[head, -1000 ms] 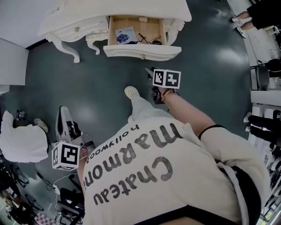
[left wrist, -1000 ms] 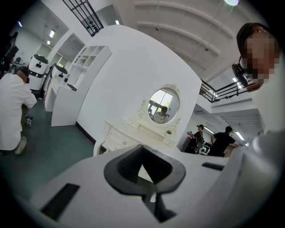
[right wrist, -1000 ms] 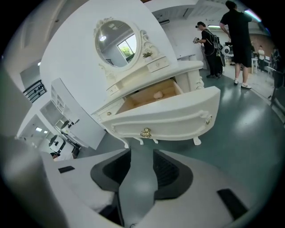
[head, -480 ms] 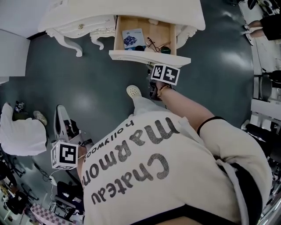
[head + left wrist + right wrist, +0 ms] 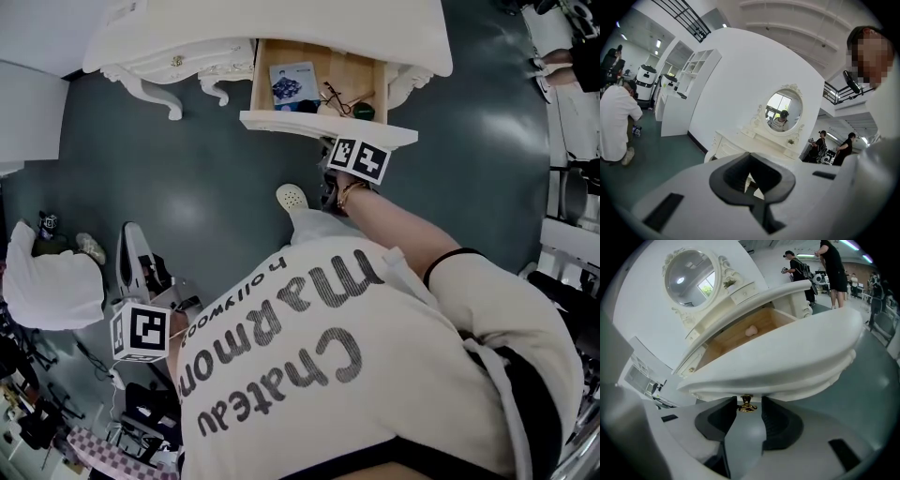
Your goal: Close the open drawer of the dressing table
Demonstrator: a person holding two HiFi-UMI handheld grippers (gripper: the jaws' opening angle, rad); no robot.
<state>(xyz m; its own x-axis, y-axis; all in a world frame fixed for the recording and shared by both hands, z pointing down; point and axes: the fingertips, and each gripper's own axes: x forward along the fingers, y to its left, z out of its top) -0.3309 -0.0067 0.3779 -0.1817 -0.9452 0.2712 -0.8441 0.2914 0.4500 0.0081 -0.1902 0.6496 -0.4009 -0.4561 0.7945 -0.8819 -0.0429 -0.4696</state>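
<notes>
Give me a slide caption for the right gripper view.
Right tongs closing around the gold knob on the open drawer front, not yet gripping it.

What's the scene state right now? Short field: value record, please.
drawer: open, pulled out of the dressing table
drawer contents: blue printed card, small dark items
right gripper: at the drawer front, jaws closing, gold handle between them, not clamped
left gripper: away from the table, jaws together, empty
task: drawer not yet closed
</notes>
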